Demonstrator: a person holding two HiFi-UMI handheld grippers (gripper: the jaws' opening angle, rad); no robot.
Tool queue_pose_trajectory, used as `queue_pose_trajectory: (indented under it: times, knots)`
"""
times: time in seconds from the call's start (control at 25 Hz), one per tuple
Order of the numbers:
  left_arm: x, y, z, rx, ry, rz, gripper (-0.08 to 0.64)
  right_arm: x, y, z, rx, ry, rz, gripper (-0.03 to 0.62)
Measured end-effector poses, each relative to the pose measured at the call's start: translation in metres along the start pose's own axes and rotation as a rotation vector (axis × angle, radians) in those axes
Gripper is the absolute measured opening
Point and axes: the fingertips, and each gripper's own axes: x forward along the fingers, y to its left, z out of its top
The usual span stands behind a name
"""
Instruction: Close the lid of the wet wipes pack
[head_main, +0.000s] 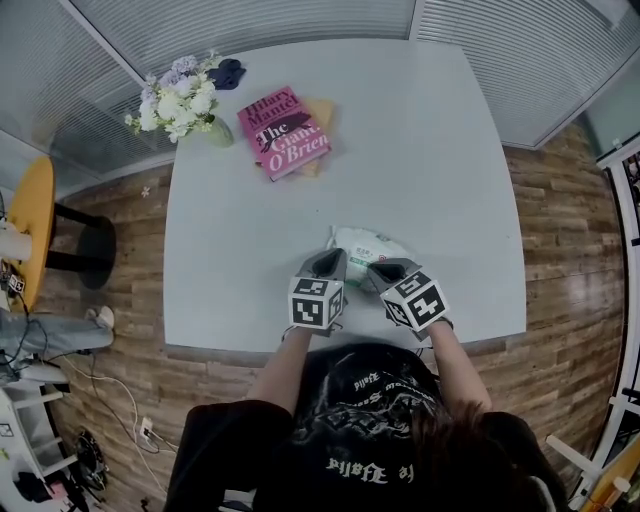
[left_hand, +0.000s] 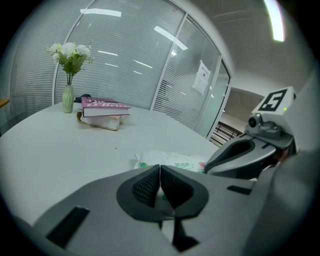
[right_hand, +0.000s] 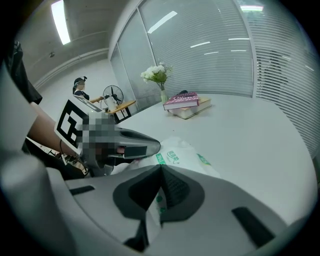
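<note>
Soft wet wipes pack (head_main: 368, 245) at six o'clock on the desk (head_main: 430, 150).
A pink book (head_main: 283, 132) and flowers (head_main: 178, 100) sit toward eleven o'clock. The pack lies near the front edge and looks light, squashy and slick-filmed, so it may slide. Its lid is not clearly visible; it is probably best pressed flat from above. The left tongs (head_main: 328, 262) and right tongs (head_main: 385, 270) are at its near end, jaws together and empty.
</note>
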Motion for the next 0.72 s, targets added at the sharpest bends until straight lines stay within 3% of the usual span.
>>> queue_pose_trajectory:
  times: [0.72]
  knots:
    - [0.001, 0.0, 0.0, -0.025, 0.004, -0.045, 0.008, 0.016, -0.002, -0.007, -0.018, 0.088, -0.116, 0.0]
